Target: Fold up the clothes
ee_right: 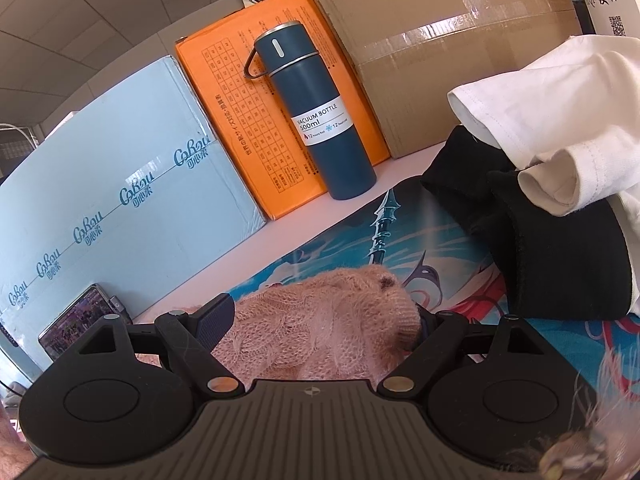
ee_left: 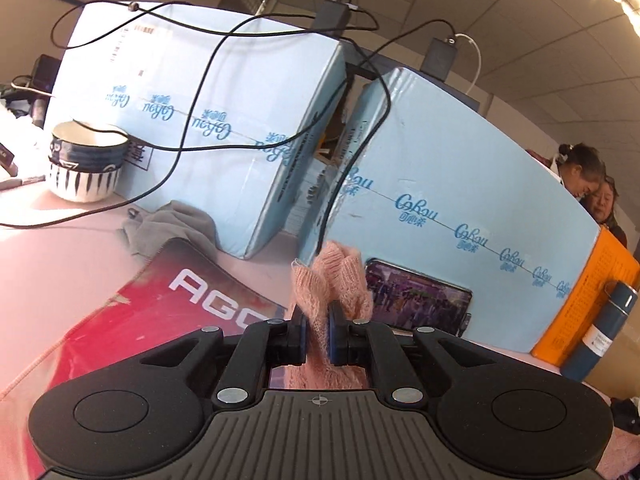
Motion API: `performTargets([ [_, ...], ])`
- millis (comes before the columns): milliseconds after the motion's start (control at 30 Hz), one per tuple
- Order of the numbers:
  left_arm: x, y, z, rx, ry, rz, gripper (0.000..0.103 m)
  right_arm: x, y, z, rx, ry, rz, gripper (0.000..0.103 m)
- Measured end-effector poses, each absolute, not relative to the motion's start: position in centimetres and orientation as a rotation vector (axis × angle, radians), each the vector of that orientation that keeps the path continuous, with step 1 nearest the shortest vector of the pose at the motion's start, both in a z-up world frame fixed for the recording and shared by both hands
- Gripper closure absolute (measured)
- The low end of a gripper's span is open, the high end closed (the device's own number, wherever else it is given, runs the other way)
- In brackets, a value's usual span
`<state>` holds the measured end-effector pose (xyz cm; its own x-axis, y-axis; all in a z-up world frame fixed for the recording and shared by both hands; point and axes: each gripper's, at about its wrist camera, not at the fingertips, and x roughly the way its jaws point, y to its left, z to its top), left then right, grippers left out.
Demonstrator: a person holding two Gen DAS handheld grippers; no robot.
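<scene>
A pink knitted garment (ee_left: 340, 276) sticks up between the pads of my left gripper (ee_left: 318, 332), which is shut on a fold of it above a red printed mat (ee_left: 160, 312). In the right wrist view a thick bunch of the same pink knit (ee_right: 320, 308) fills the gap of my right gripper (ee_right: 320, 328). Its fingers (ee_right: 216, 320) stand wide apart and open around the bunch. The knit lies on a blue illustrated mat (ee_right: 400, 232). The right fingertip is partly hidden by the fabric.
Light blue cartons (ee_left: 440, 200) with trailing black cables stand close ahead, with a phone (ee_left: 416, 300) propped against one. Stacked bowls (ee_left: 86, 164) and a grey cloth (ee_left: 172, 228) sit left. A blue flask (ee_right: 316, 116), orange box (ee_right: 248, 120), cardboard box (ee_right: 440, 40), and black (ee_right: 540, 248) and white (ee_right: 560, 120) garments are right.
</scene>
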<state>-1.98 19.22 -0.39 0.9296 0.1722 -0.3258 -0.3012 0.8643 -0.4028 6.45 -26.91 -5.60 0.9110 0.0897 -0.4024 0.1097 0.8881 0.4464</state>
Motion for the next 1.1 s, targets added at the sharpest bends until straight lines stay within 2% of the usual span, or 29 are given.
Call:
performTargets([
  [233,-2.6,21.2,-1.1,-0.499,0.278,0.457,0.093,5.9,-26.8,-5.2,0.47,0.383,0.012,0.019],
  [300,-2.7,22.1,-1.6,-0.537,0.305,0.526,0.088,5.8,-26.6,-5.1,0.459,0.374,0.027,0.019],
  [333,-2.9,22.4,-1.6,-0.555,0.308,0.564,0.077,5.7,-26.5,-5.1,0.455,0.372,0.035,0.019],
  [367,-3.2,22.6,-1.4,-0.568,0.295,0.597,0.06,5.7,-26.4,-5.1,0.452,0.371,0.043,0.019],
  [400,-3.7,22.6,-1.2,-0.577,0.265,0.614,0.048,5.7,-26.4,-5.1,0.451,0.373,0.049,0.019],
  [433,-4.2,22.4,-0.9,-0.58,0.229,0.606,0.028,5.8,-26.3,-5.0,0.45,0.376,0.054,0.019],
  [467,-4.5,22.3,-0.7,-0.58,0.196,0.585,0.023,5.8,-26.3,-5.0,0.444,0.378,0.064,0.019],
  [567,-4.5,21.5,-0.1,-0.577,0.164,0.426,0.016,6.4,-25.4,-4.6,0.372,0.393,0.135,0.018],
  [733,-3.0,19.0,0.3,-0.501,0.224,0.213,0.013,7.3,-23.9,-4.0,0.252,0.417,0.252,0.01],
  [833,-1.8,17.6,0.1,-0.447,0.314,0.095,0.013,8.4,-22.1,-3.4,0.132,0.438,0.372,0.01],
  [1100,1.5,11.8,-2.2,-0.049,0.616,0.081,0.013,12.0,-15.2,-1.5,-0.198,0.555,0.726,0.009],
])
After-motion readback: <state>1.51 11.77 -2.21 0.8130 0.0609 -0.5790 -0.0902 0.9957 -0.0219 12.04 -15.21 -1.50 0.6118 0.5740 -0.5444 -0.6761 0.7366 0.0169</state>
